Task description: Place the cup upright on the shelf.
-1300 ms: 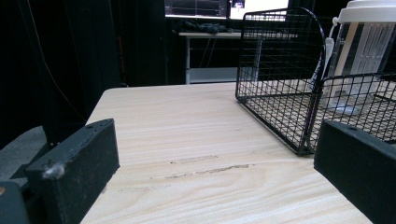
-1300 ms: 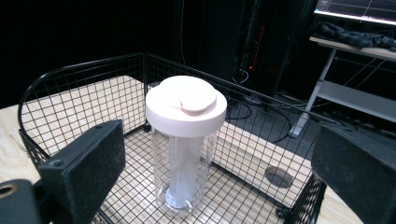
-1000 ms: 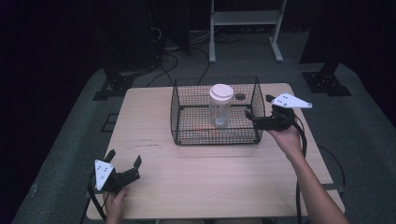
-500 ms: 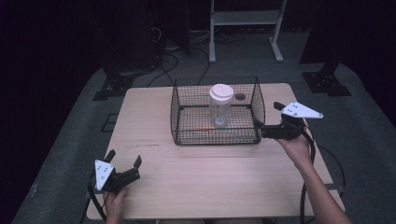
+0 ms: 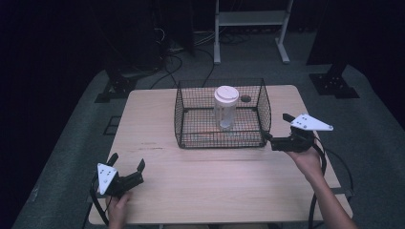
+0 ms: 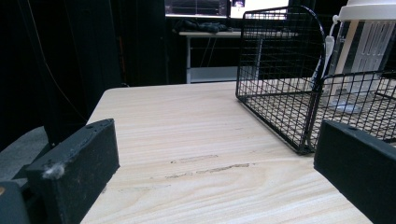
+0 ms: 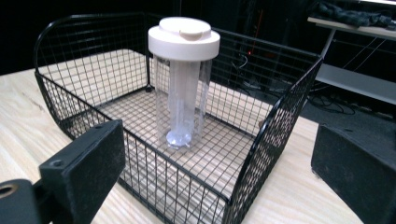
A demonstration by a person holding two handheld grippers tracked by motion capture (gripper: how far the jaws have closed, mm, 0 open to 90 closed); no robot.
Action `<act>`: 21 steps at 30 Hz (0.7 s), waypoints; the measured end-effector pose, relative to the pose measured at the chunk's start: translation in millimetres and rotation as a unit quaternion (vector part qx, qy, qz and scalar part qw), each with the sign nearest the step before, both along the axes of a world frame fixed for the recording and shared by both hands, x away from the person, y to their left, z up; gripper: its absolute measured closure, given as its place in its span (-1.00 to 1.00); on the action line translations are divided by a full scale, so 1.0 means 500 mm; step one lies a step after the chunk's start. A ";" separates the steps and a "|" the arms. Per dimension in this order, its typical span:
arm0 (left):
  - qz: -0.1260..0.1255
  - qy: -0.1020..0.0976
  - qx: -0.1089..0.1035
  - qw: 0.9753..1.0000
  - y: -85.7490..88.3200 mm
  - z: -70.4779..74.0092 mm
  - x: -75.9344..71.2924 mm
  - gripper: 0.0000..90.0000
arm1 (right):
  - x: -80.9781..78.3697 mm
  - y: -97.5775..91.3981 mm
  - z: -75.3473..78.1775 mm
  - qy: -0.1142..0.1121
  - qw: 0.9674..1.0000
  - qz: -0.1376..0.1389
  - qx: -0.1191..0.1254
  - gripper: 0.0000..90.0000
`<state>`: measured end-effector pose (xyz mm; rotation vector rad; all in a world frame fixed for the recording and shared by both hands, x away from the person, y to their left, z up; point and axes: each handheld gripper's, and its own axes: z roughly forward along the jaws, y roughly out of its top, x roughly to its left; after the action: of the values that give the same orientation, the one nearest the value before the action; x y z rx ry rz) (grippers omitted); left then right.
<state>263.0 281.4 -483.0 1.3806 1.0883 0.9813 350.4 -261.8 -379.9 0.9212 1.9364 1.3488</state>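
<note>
Right gripper (image 5: 271, 140) withdrawn from above basket (image 5: 181, 125) to its near right corner, fingers apart, empty. Tumbler (image 5: 225, 109) upright inside basket: placement apparently done. Left gripper (image 5: 128, 172) unmoved, fingers apart.

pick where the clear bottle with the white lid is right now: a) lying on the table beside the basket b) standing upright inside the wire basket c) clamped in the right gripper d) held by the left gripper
b: the bottle stands upright on the floor of the wire basket, with the right gripper open outside the basket's corner.

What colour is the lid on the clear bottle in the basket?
White, on the clear plastic bottle in the black wire basket; right gripper view shows it best.
</note>
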 end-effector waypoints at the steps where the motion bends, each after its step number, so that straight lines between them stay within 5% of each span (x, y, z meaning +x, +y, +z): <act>1: 0.000 0.000 0.000 1.000 0.000 0.000 0.000 -1.00 | -0.002 -0.001 -0.002 -0.002 1.000 -0.001 0.002 -0.95; 21: 0.000 0.000 0.002 1.000 -0.001 0.000 0.000 -1.00 | -0.054 -0.044 -0.059 0.019 1.000 -0.008 0.013 -0.95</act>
<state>263.2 281.0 -483.1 1.3832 1.0878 0.9834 323.6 -283.9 -409.2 0.9801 1.9400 1.3581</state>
